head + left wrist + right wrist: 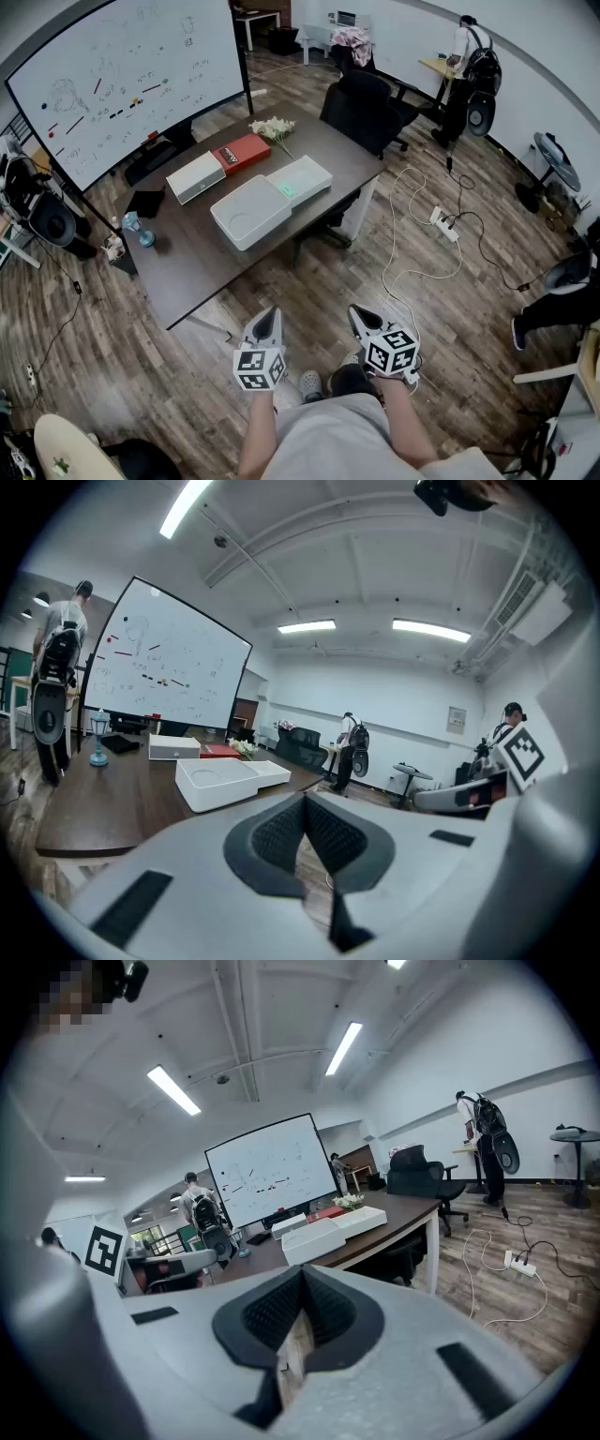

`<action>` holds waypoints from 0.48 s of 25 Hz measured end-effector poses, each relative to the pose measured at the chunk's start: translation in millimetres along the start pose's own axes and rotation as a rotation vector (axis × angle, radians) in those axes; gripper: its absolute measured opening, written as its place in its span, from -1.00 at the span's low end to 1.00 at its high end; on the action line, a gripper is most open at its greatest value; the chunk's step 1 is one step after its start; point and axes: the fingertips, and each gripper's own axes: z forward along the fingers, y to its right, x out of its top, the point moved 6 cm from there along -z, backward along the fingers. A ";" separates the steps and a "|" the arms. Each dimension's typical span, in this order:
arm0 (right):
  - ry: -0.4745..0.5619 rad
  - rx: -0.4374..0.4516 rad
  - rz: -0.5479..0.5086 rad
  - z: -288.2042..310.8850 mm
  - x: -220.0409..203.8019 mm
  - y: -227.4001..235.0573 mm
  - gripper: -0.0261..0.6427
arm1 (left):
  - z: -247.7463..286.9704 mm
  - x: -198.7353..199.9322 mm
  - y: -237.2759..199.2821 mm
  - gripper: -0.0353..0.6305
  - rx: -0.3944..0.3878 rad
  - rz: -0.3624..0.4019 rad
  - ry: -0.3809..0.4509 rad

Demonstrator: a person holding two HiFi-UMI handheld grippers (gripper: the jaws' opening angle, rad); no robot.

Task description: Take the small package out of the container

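On the dark table, a white open container lies beside a second white part, perhaps its lid, which bears a small green patch. I cannot make out the small package itself. My left gripper and right gripper are held close to the body, well short of the table, above the wooden floor. Both are shut with nothing between the fingers. The left gripper view shows the shut left gripper facing the container. In the right gripper view, the right gripper is shut too, with the container far off.
Further back on the table are a white box, a red box, flowers and a small blue lamp. A black chair stands behind it. A whiteboard is at left. A power strip and cable lie on the floor at right.
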 end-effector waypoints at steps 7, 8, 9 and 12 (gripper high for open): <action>0.011 -0.023 -0.003 3.9 2.4 4.8 -0.92 | 1.5 9.5 6.6 -0.88 -0.031 0.039 0.005; 0.008 -0.036 0.001 4.1 1.1 5.4 -0.92 | 0.8 9.8 6.3 -0.88 -0.040 0.037 0.007; 0.002 -0.055 0.007 3.5 -0.4 6.4 -0.91 | -0.4 10.6 5.8 -0.88 -0.050 0.029 0.014; -0.002 -0.112 0.049 -0.8 -1.6 12.9 -0.91 | -3.5 13.3 5.2 -0.86 -0.070 -0.013 0.046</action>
